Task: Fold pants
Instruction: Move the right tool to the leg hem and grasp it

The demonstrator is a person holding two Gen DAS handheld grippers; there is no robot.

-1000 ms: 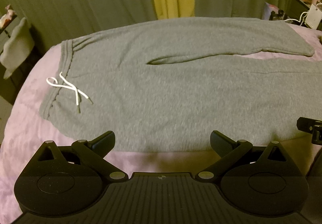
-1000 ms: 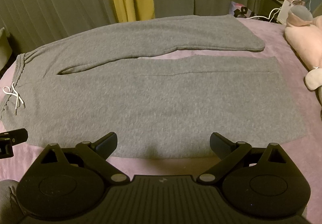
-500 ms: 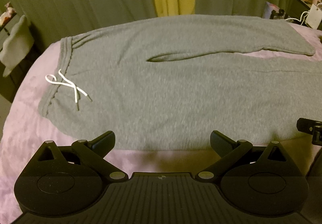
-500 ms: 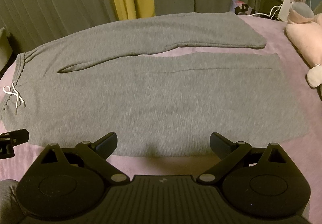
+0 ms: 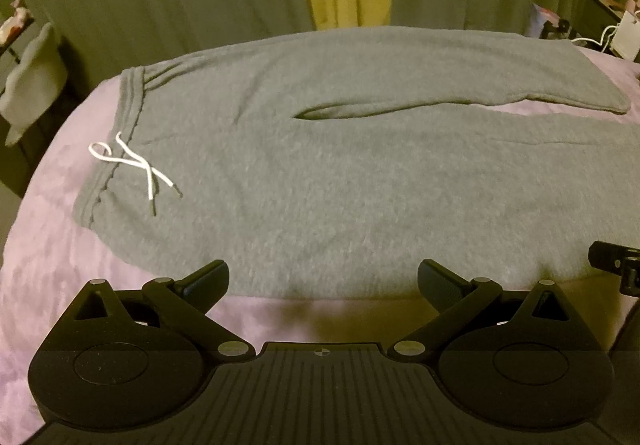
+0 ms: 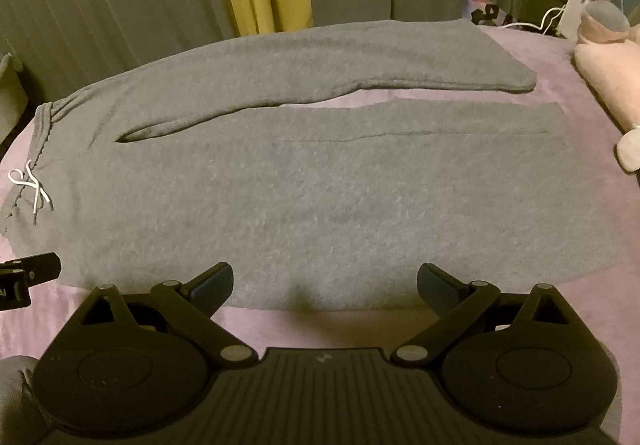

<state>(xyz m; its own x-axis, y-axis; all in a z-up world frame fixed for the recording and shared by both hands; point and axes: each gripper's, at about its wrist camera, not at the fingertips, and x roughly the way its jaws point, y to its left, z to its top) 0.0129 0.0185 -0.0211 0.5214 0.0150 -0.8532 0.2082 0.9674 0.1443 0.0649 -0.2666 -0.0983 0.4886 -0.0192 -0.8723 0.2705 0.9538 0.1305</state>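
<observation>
Directly ahead, grey pants [image 5: 340, 173] lie flat on a pink bed [image 5: 48, 245], waistband at 9 o'clock, legs toward 3 o'clock. Both the left tool [image 5: 322, 279] and right tool [image 6: 324, 281] hover at the near edge, fingers apart, gripping nothing.

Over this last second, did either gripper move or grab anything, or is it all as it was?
Nothing was grabbed or let go. The pants slide slightly up in the left wrist view and down in the right wrist view, so the cameras shifted a little. The left gripper and right gripper stay open and empty near the pants' near edge. Pants remain spread flat on the bed, drawstring unchanged.
</observation>
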